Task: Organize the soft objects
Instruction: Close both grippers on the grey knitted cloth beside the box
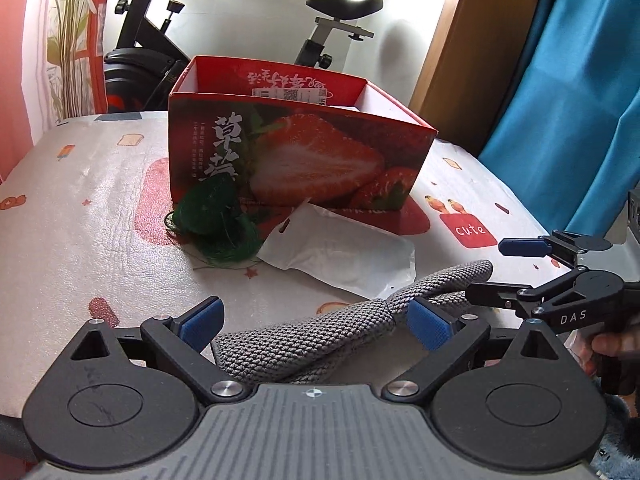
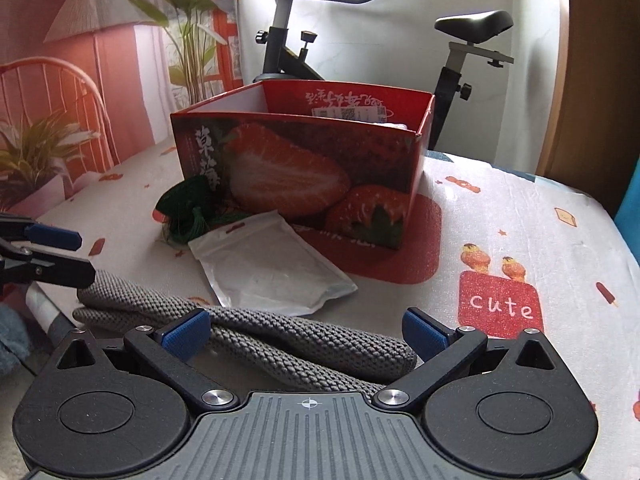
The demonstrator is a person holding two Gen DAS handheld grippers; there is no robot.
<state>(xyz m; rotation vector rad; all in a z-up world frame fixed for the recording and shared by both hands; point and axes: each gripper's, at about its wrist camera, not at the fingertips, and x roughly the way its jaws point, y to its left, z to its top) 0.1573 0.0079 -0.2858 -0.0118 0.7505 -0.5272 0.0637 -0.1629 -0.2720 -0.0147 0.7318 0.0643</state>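
A grey knitted cloth point(image 1: 320, 340) point(image 2: 280, 344) lies rolled along the near table edge. My left gripper point(image 1: 316, 322) is open, with one end of the cloth between its spread jaws. My right gripper point(image 2: 306, 336) is open too, straddling the other end. Each gripper shows in the other's view, the right gripper point(image 1: 504, 270) at the cloth's far tip and the left gripper point(image 2: 68, 254) at the left edge. Behind the cloth lie a white plastic pouch point(image 1: 340, 256) point(image 2: 268, 268) and a dark green mesh bundle point(image 1: 216, 224) point(image 2: 184, 212). Both rest against the open red strawberry box point(image 1: 300, 148) point(image 2: 300, 176).
The table wears a patterned cloth with a red "cute" patch point(image 1: 472, 232) point(image 2: 500, 306). An exercise bike point(image 1: 328, 28) point(image 2: 288, 40) stands behind the table. A blue curtain point(image 1: 568, 92) hangs at the right. A hand point(image 1: 612, 344) holds the right gripper's handle.
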